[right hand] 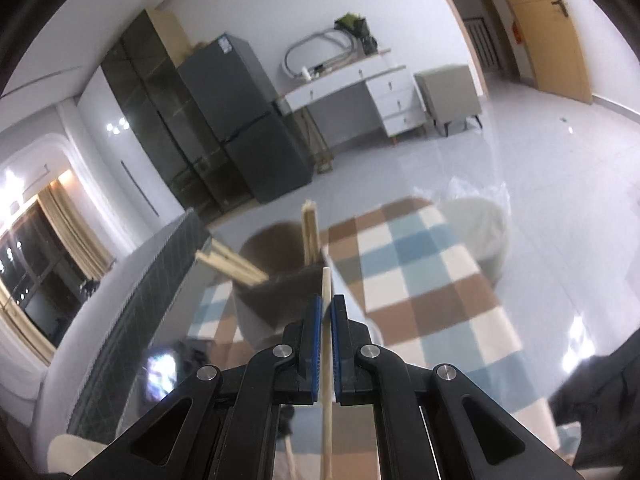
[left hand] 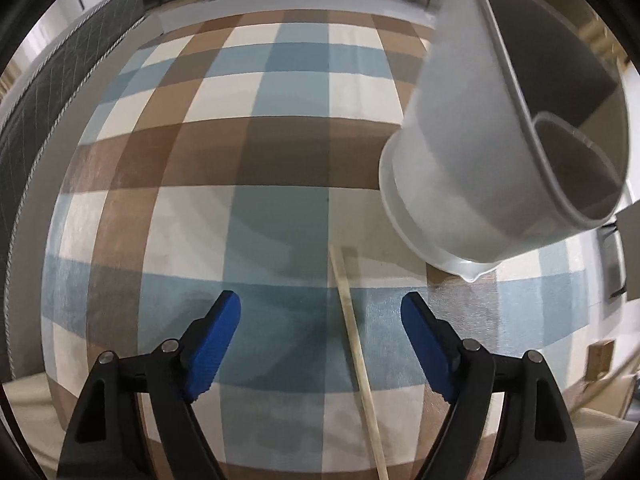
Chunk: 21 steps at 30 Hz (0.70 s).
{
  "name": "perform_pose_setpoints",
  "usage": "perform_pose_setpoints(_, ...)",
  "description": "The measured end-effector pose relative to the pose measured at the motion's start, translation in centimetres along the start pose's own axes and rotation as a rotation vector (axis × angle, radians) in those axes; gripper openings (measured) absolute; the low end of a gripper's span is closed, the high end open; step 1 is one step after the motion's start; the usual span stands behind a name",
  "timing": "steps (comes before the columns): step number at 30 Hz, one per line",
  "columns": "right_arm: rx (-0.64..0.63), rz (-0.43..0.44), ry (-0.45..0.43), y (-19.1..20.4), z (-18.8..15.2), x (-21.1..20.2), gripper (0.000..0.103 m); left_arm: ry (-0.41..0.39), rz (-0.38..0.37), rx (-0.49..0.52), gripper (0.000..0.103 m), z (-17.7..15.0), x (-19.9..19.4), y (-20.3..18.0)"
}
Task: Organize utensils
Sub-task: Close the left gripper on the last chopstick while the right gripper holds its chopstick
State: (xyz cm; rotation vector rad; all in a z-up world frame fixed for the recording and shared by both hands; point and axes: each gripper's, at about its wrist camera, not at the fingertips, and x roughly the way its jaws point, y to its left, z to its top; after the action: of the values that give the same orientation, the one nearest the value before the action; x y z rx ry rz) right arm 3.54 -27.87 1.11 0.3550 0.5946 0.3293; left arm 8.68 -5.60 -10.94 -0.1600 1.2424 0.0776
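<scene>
In the left wrist view, my left gripper [left hand: 320,312] is open and empty above a glass tabletop over a checked rug. A wooden chopstick [left hand: 356,352] lies on the glass between its fingers, nearer the right one. A white divided utensil holder [left hand: 480,152] stands at the upper right. In the right wrist view, my right gripper [right hand: 326,304] is shut on a wooden chopstick [right hand: 326,288] that points up. Just beyond it is the utensil holder [right hand: 272,292], with several wooden chopsticks [right hand: 310,228] sticking out of it.
The glass table [left hand: 280,220] lets the blue, brown and cream checked rug [right hand: 432,280] show through. A dark quilted sofa [left hand: 60,92] runs along the left. A grey fridge [right hand: 240,120] and a white desk [right hand: 360,88] stand at the far wall.
</scene>
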Motion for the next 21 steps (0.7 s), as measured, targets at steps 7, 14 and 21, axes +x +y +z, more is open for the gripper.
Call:
perform_pose_setpoints(7,0.065,-0.010,-0.015,-1.7,1.0,-0.7,0.004,0.019,0.022,0.006,0.036,0.4,1.2,-0.7)
perform_pose_setpoints(14,0.055,-0.010,-0.029,-1.5,1.3,-1.2,0.004,-0.003,-0.005,-0.028,0.002,0.8,1.1,-0.4)
perform_pose_setpoints(21,0.017,-0.010,-0.031,-0.9,1.1,-1.5,0.004,-0.100,-0.074,-0.035,0.002,-0.6,-2.9,0.8)
